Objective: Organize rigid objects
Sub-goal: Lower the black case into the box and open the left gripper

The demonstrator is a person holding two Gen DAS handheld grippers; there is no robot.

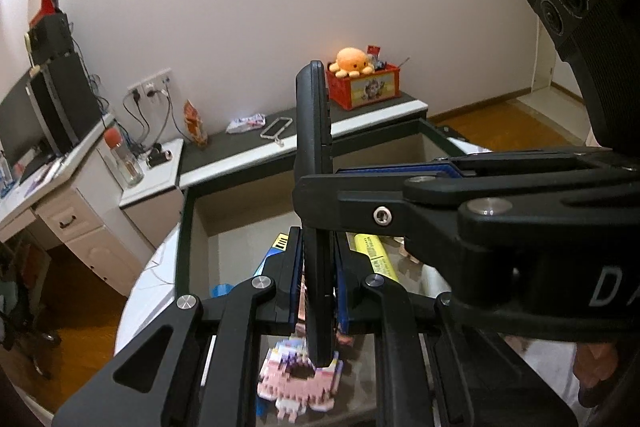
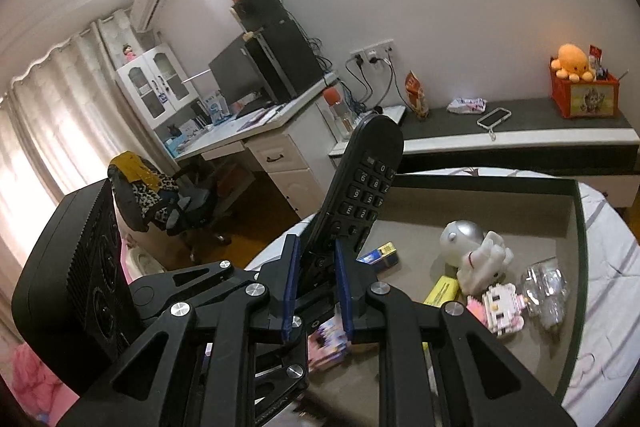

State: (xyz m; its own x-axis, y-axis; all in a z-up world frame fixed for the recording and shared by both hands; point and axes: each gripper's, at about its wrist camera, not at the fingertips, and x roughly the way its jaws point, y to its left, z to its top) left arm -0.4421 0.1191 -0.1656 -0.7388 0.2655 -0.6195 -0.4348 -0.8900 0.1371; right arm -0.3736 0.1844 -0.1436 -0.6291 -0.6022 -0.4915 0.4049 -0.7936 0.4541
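Right now both grippers have hold of one black remote control (image 2: 362, 187), which stands nearly upright above the near left corner of the tray (image 2: 580, 227). The left gripper (image 1: 318, 275) pinches it edge-on with its blue pads pressed to the two faces, so the jaws stand almost closed. The right gripper (image 2: 316, 287) clamps lower down near the button end, its jaws likewise narrowed to the remote's width; in the left wrist view its fingers cross in front from the right side.

Two clamps on one rigid body is the main hazard, I judge. If the hands pull or twist in slightly different directions, the remote could lever out of one pair of pads, or snap sideways when one side lets go. Releasing both at once would drop it onto what lies below.

Beneath it lie a pink block figure (image 1: 298, 383) and a blue box (image 1: 276, 251) near the tray's left wall, with a yellow marker (image 1: 378, 255) just beside. Toward the tray's middle sit a white toy figure (image 2: 480, 259) and a clear plastic piece (image 2: 548, 291). A falling remote would likely scatter the block figure, which looks fragile. The smooth, slim casing also offers little grip, so slipping downward is plausible.
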